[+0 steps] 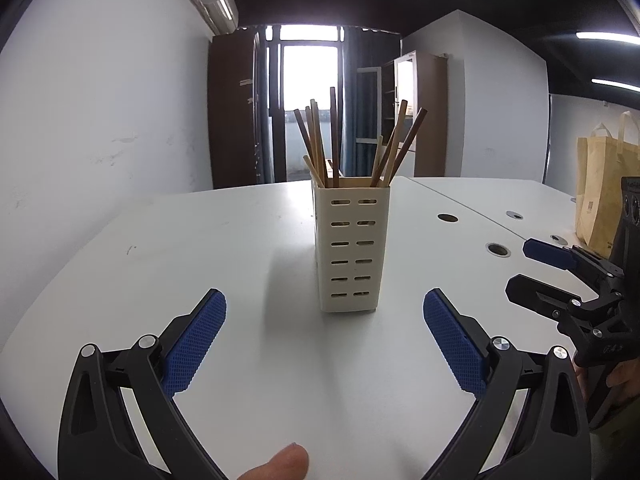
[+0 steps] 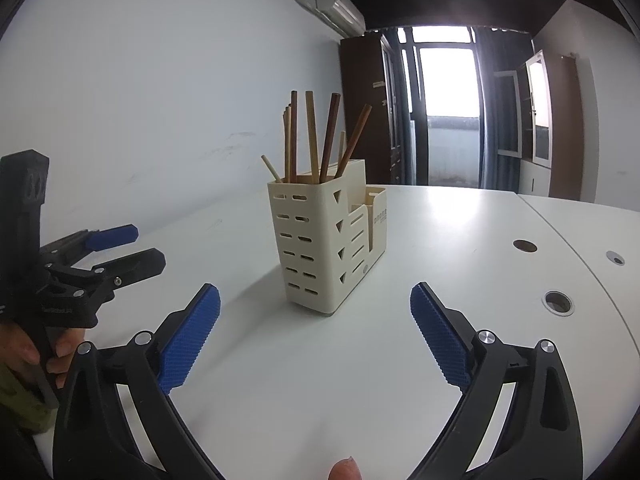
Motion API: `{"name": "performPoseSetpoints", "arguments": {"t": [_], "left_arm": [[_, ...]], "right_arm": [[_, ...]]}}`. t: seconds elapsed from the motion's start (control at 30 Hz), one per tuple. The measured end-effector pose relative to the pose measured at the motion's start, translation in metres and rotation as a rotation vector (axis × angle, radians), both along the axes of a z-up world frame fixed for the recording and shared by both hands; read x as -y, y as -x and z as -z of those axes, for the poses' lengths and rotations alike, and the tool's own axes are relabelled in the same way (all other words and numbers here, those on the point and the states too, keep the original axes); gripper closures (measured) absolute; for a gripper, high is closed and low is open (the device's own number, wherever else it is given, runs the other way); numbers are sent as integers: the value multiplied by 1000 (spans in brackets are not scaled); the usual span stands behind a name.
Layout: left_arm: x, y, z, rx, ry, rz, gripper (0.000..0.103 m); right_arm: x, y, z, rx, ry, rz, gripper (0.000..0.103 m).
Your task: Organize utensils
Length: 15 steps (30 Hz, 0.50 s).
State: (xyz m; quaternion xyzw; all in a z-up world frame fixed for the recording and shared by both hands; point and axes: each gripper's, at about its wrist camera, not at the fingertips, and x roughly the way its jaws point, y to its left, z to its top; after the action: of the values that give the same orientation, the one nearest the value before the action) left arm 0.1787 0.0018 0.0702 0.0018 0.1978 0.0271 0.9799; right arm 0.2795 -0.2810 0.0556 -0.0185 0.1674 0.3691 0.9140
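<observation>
we see a broad white table [image 1: 248,360] filling the lower part of both views, with round cable holes [image 2: 525,245] along its right side. off at the right edge of the left wrist view stands a tan paper bag [image 1: 600,196] on the table. near the middle of the table stands a cream utensil holder [image 1: 351,248], upright, its walls pierced with rows of slots; from the right wrist view we see it steps down to lower compartments behind the tall one. the tall compartment holds a bunch of wooden chopsticks [image 1: 332,144], standing on end and fanning outward above the rim; what the lower compartments hold we cannot tell. our left gripper [image 1: 325,316] hangs just before the holder with its blue pads spread wide and nothing between them. our right gripper [image 2: 315,312] is likewise released, jaws wide apart and empty, the holder just ahead of it, untouched
</observation>
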Motion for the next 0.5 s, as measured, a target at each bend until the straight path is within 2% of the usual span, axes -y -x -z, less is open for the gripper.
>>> {"name": "performPoseSetpoints", "arguments": {"t": [0.23, 0.5], "left_arm": [[-1, 2, 0, 11, 24, -4, 6], [1, 3, 1, 14, 10, 2, 6]], "right_arm": [[0, 0, 1, -9, 3, -8, 6], [0, -1, 3, -23, 5, -15, 6]]}}
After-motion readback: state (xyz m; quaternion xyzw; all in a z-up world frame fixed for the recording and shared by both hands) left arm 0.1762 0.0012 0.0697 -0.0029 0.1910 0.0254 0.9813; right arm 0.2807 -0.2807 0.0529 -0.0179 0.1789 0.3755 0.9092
